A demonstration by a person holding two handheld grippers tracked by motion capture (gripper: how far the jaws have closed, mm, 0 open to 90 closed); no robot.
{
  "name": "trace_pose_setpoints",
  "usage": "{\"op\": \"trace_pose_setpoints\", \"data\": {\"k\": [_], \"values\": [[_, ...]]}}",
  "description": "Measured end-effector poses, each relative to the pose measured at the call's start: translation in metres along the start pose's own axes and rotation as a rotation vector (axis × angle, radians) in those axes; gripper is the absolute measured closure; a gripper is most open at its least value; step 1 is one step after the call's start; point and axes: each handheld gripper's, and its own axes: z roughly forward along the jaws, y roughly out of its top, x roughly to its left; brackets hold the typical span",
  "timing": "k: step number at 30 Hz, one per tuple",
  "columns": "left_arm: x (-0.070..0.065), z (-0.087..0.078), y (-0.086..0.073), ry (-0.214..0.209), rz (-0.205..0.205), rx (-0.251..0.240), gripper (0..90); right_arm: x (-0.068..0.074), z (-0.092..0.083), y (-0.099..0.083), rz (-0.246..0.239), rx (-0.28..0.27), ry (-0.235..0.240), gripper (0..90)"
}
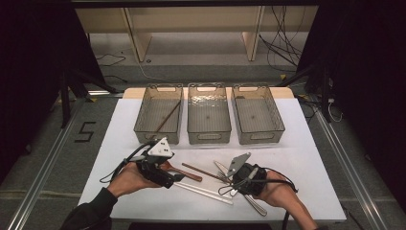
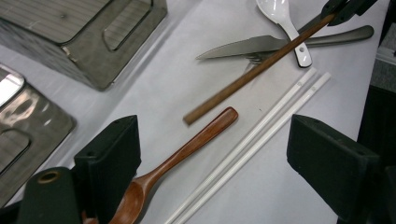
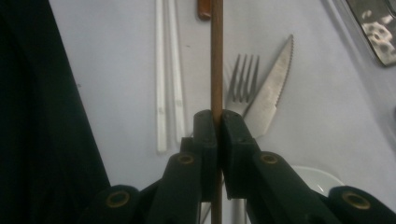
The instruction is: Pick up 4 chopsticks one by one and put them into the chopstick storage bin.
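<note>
1. The right gripper (image 3: 217,123) sits low over the near right part of the table (image 1: 306,158), the hand behind it coming in from the bottom edge. Its jaws are clamped tight on a brown chopstick (image 3: 216,56), which sticks out past the tips toward the left hand, slanting over the table.
2. The left gripper (image 2: 212,154) is held near the left front, forearm angled in from the bottom left. Jaws wide apart, nothing between the pads; it's hovering over a wooden spoon (image 2: 187,154) and a pair of white chopsticks (image 2: 261,130).
3. Count on the table: three mesh baskets (image 1: 209,115) in a row at the back, and the left one has one brown chopstick lying slanted in it.
4. Loose stuff near the grippers: one knife (image 3: 273,88), one fork (image 3: 243,79), one white spoon (image 2: 285,18), one wooden spoon, two white chopsticks.
</note>
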Motion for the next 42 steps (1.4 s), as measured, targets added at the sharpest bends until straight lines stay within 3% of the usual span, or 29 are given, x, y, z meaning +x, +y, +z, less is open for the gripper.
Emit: {"op": "trace_pose_setpoints", "data": {"k": [6, 15, 22, 26, 28, 29, 31, 42], "values": [[-0.008, 0.007, 0.006, -0.017, 0.070, 0.041, 17.4, 0.008, 0.001, 0.008, -0.042, -0.005, 0.014, 86.1], [-0.019, 0.013, 0.009, -0.088, 0.149, 0.087, 25.0, 0.016, 0.003, 0.012, -0.081, 0.004, 0.038, 86.1], [-0.024, 0.020, 0.008, -0.112, 0.190, 0.147, 35.7, 0.019, 0.001, 0.014, -0.104, -0.007, 0.057, 86.1], [-0.025, 0.022, 0.006, -0.109, 0.226, 0.206, 42.4, 0.022, -0.001, 0.016, -0.133, -0.015, 0.067, 86.1], [-0.024, 0.022, 0.006, -0.116, 0.226, 0.211, 45.1, 0.024, -0.002, 0.016, -0.138, -0.018, 0.067, 86.1], [-0.024, 0.021, 0.006, -0.127, 0.233, 0.220, 50.8, 0.025, -0.002, 0.017, -0.145, -0.023, 0.071, 86.1], [-0.025, 0.021, 0.006, -0.133, 0.249, 0.241, 53.7, 0.027, -0.003, 0.018, -0.146, -0.023, 0.070, 86.1], [-0.025, 0.022, 0.004, -0.164, 0.283, 0.266, 72.3, 0.027, -0.004, 0.018, -0.175, -0.044, 0.079, 86.0]]}}
